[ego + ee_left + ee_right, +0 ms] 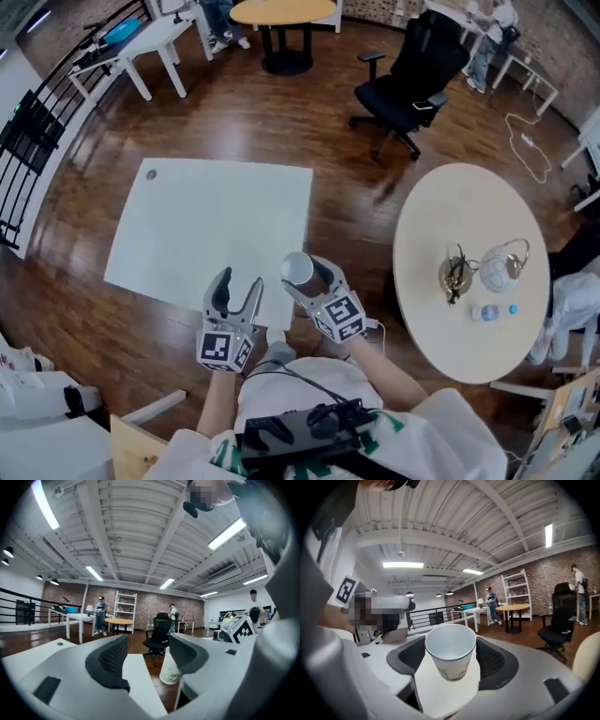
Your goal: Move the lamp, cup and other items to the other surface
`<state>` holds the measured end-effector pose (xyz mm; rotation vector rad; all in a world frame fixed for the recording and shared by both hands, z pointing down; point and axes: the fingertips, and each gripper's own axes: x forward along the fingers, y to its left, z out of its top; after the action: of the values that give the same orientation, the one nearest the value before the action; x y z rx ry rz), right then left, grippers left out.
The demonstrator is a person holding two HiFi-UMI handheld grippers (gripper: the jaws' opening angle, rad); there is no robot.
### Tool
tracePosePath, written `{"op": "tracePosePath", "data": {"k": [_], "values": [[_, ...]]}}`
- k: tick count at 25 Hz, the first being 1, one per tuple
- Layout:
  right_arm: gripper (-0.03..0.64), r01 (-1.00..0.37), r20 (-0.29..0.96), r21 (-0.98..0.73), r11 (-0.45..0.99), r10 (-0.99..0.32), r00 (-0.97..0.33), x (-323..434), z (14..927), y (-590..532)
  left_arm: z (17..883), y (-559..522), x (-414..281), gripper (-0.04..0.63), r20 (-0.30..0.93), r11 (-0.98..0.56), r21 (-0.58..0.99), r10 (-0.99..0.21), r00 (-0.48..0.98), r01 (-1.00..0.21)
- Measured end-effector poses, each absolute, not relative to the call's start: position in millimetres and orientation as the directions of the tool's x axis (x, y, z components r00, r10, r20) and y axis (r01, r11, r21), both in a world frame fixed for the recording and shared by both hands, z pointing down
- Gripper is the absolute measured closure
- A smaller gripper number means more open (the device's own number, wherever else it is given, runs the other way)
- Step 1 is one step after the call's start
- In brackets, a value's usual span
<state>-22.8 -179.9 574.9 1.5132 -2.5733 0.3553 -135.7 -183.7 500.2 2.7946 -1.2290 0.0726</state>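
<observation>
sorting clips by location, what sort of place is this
Likely an open-plan office or workshop loft: a black office chair, a brick wall, and white work tables on wood flooring.

The cup [449,648] between the right gripper [451,658] jaws is white with a faint grey print. That gripper and the left gripper [147,654] are pale grey with black mesh-patterned pads. Under the jaws are a white table [187,234] and a dark brown wooden floor [347,187].

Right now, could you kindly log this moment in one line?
right claw: shut on white paper cup | left claw: open, empty | near white rectangular table
</observation>
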Motion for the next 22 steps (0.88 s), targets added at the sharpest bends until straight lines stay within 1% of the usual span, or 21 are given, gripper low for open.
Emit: {"op": "tracePosePath", "data": {"k": [3,5,9,15,18,22], "values": [[0.256,-0.807,0.28,-0.113,0.58,-0.761,-0.586,-107,596,-223,514,-205,-195,0.324,0.091,-0.605,0.067,-0.788,0.609,-0.793],[0.256,-0.76,0.288,-0.105,0.641,-0.712,-0.641,-157,607,-247,518,-214,-233,0.324,0.106,-0.548,0.072,-0.827,0.553,-0.833],[0.256,-0.674,0.305,-0.11,0.73,-0.621,-0.722,-232,632,-274,517,-213,-294,0.324,0.118,-0.435,0.078,-0.889,0.442,-0.897],[0.256,-0.631,0.419,-0.073,0.772,-0.551,-0.722,-302,701,-312,525,-209,-366,0.324,0.143,-0.318,0.099,-0.933,0.33,-0.943],[0.253,-0.643,0.472,-0.066,0.763,-0.544,-0.694,-313,731,-320,534,-205,-389,0.324,0.152,-0.269,0.114,-0.947,0.284,-0.956],[0.236,-0.663,0.508,-0.072,0.745,-0.545,-0.667,-318,750,-323,542,-207,-402,0.324,0.161,-0.254,0.129,-0.948,0.273,-0.958]]}}
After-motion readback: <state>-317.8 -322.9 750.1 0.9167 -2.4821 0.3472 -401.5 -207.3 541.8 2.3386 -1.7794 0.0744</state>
